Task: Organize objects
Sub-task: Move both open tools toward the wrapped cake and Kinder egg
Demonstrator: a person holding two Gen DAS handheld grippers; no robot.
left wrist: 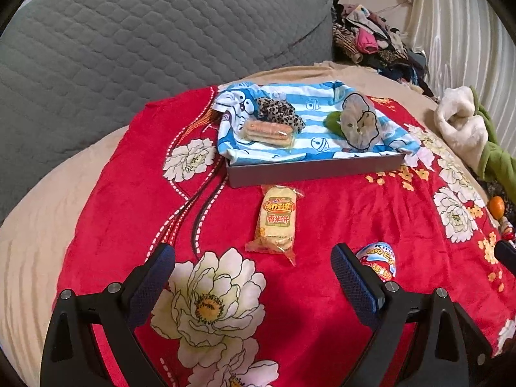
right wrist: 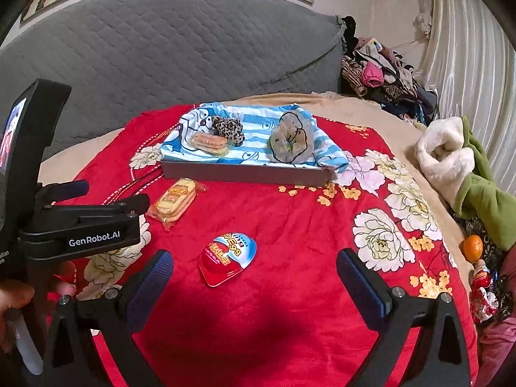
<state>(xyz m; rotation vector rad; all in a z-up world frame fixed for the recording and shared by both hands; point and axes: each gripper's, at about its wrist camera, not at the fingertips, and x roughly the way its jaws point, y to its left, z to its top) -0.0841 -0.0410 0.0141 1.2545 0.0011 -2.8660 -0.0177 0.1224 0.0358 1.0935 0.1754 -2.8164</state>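
Broadly, a grey quilted cushion [left wrist: 129, 38] fills the upper left of both views, and below it a red flowered blanket [left wrist: 322, 290] covers the bed from centre to bottom edge. At the right edge hangs a pale curtain [right wrist: 467, 48], with a heap of clothes [right wrist: 383, 77] in the upper right and a cream-and-green garment [right wrist: 461, 174] at mid-right.

A shallow grey tray [left wrist: 309, 169] sits above centre on the blanket, lined with a blue-striped cloth [left wrist: 309, 100]. On the cloth lie a leopard scrunchie [left wrist: 277, 113] touching a wrapped biscuit [left wrist: 269, 132], and, apart to the right, a grey scrunchie [left wrist: 359, 125]. The left view alone shows something green [left wrist: 332, 122] just beside the grey scrunchie.

Just below the tray's near wall lies a rice cracker pack [left wrist: 277, 222], and lower right of it a red-and-blue egg toy [right wrist: 227, 259]. Nothing lies between these two and the tray.

The left gripper [left wrist: 253, 277] hangs low with its jaws wide apart and empty; the cracker pack sits just above the gap, while its right finger covers part of the egg. The right gripper [right wrist: 254, 277] also has its jaws spread wide, holding nothing, with the egg in full sight between the fingertips. Only the right view shows the left gripper's body at far left, with a hand [right wrist: 19, 293] under it, plus an orange [right wrist: 472, 248] at the lower right.
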